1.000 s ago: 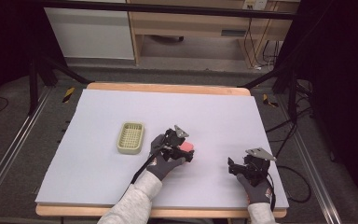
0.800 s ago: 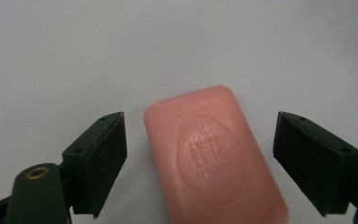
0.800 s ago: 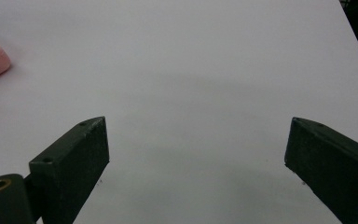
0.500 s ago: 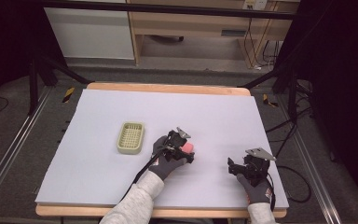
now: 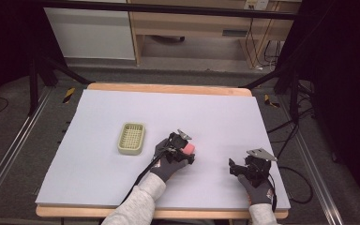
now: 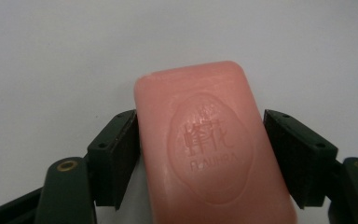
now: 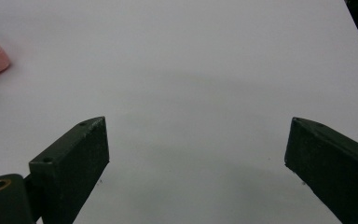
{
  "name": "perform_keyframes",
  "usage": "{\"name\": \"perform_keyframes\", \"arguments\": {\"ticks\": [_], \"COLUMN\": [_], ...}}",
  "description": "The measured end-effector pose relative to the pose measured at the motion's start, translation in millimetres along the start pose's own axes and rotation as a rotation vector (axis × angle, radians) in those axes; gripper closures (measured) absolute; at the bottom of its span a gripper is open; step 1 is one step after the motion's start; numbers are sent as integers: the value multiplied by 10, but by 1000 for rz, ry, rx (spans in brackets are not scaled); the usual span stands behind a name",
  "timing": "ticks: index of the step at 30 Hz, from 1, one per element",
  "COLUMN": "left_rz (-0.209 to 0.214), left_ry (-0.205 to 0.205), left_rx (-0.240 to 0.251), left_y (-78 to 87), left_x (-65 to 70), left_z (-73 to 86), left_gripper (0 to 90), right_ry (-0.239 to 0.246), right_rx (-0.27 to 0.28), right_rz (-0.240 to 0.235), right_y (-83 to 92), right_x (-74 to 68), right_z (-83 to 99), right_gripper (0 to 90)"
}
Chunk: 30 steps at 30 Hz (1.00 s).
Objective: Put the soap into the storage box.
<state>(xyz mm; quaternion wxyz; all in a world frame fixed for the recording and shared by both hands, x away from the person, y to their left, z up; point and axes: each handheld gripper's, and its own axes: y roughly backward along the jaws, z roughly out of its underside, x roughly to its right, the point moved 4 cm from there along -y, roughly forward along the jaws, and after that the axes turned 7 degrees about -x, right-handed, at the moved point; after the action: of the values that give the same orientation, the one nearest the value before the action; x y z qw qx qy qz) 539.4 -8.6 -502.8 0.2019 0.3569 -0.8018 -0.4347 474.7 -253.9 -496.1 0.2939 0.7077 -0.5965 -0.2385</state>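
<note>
the left gripper had just been closing its jaws, which now pressed both long sides of the pink soap bar on the table, right of the soap dish. the right gripper sat apart, jaws wide.

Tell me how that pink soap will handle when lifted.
The soap looks rigid, a solid bar with crisp embossing, so it shouldn't flex. Its glossy surface and rounded edges suggest it may slip between the pads. Lying flat, it's unlikely to roll.
</note>
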Motion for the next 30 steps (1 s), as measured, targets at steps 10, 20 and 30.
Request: {"name": "perform_keyframes", "arguments": {"ticks": [10,20,30], "left_rz": [-4,18,26], "left_ry": [-3,-4,-4], "left_rx": [-12,-12,6], "left_y": [30,66,241], "left_x": [-18,-55,-108], "left_z": [11,19,34], "left_gripper": [374,375,376], "right_ry": [0,-1,-1], "right_rx": [1,2,3], "right_rz": [0,2,2], "right_y": [1,5,6], "right_x": [-4,4,7], "right_z": [-2,-2,-2], "right_gripper": [66,66,66]}}
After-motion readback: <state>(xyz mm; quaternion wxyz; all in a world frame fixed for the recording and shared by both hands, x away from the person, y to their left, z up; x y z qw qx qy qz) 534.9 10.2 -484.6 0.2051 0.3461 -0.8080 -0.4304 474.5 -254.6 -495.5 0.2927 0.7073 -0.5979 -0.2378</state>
